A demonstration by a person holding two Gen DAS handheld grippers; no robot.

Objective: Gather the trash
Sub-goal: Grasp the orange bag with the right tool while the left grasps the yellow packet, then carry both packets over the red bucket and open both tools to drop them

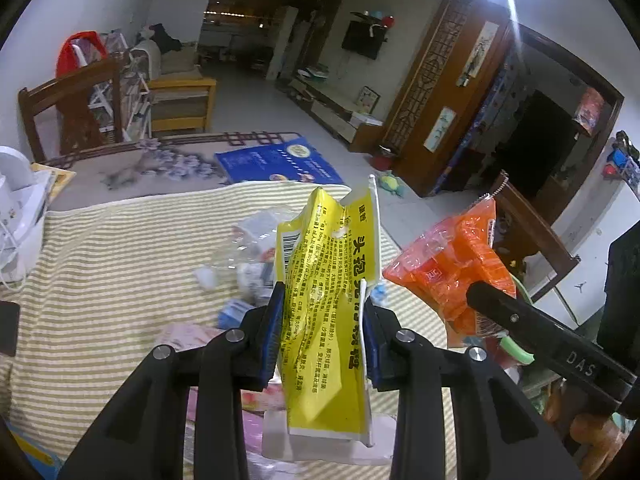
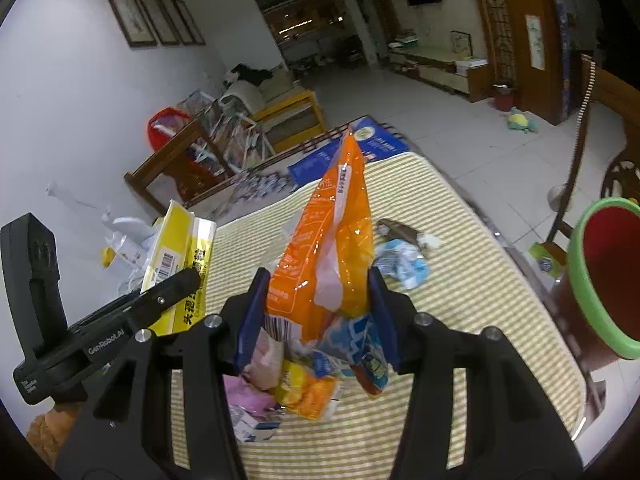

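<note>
1. Left hand-held gripper (image 1: pixel 324 336): blue pads clamped on a crumpled yellow plastic packet with black printed characters and a barcode (image 1: pixel 326 280). The packet stands upright between the pads, lifted clear of the table.
2. Right hand-held gripper (image 2: pixel 314 316): blue pads clamped on a glossy orange plastic snack bag with white print (image 2: pixel 332 240). The bag points up and away from the camera, held off the table.
3. In the left wrist view the orange bag (image 1: pixel 448 264) sits to the right of the yellow packet, near it but apart.
4. Table: covered with a yellow-and-white striped cloth (image 2: pixel 460 288).
5. Trash on the cloth: a crumpled light-blue and white wrapper (image 2: pixel 402 262) to the right of the orange bag, with a brown wrapper (image 2: pixel 398 230) just beyond it; clear and white plastic scraps (image 1: pixel 248 256) at the centre.
6. A pink, yellow and blue wrapper pile (image 2: pixel 288 392) lies at the near edge, below the right hand-held gripper.
7. Red bin with a green rim (image 2: pixel 600 276): at the right edge of the table, mouth open.
</note>
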